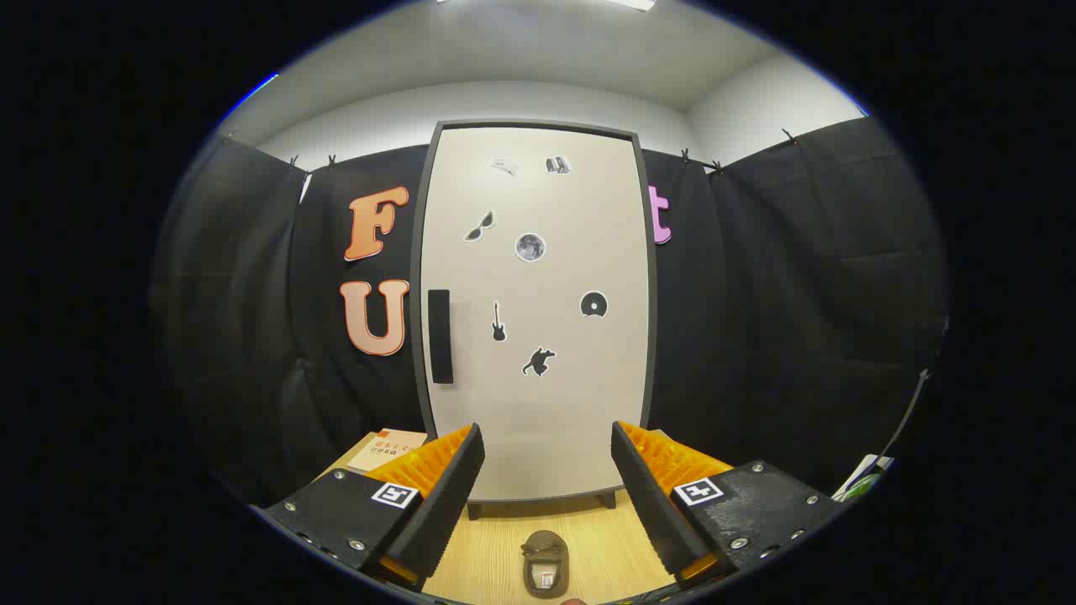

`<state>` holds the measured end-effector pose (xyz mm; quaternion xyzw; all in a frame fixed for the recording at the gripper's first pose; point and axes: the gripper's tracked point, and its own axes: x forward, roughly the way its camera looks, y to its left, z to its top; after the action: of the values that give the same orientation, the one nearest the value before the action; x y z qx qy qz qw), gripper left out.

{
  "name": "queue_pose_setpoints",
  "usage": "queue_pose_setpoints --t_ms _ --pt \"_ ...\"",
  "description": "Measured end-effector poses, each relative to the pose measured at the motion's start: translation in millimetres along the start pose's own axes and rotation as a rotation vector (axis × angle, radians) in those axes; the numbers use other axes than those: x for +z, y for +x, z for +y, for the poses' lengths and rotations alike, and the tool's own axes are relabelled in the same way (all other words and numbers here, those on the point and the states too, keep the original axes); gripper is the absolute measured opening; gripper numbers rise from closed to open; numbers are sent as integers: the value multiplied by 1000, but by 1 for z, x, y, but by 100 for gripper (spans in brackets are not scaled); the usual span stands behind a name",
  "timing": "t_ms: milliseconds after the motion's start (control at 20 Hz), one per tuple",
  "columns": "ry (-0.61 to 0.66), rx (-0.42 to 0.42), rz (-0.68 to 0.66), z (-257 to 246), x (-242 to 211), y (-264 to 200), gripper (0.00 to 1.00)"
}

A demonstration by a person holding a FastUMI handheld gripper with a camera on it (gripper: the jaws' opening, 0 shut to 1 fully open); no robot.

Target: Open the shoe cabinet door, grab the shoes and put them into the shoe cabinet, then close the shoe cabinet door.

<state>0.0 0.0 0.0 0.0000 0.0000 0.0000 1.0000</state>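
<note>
Shoe cabinet door [538, 311] seen closed, dark handle [440, 336] at its left edge. Gripper [547, 466] held spread, empty, facing door. Shoe [545, 565] left on floor before cabinet, awaiting pickup.

I am in a recording booth got up as a home entryway, not a lived-in room. Black cloth [799, 319] hangs clipped along its top edge on every side, with plain white walls [756, 109] and ceiling showing above it. Straight ahead of my fingers [546, 470], which are spread wide with nothing between them, stands a tall shoe cabinet [538, 403], door closed and dotted with small stickers [530, 247]. It stands on a pale wood surface [605, 546], where a brown shoe [545, 565] lies between my fingers.
</note>
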Motion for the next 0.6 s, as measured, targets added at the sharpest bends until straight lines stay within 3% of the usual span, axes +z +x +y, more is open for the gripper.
queue_pose_setpoints --t_ms 600 --pt "-12 -8 15 4 -2 3 95"
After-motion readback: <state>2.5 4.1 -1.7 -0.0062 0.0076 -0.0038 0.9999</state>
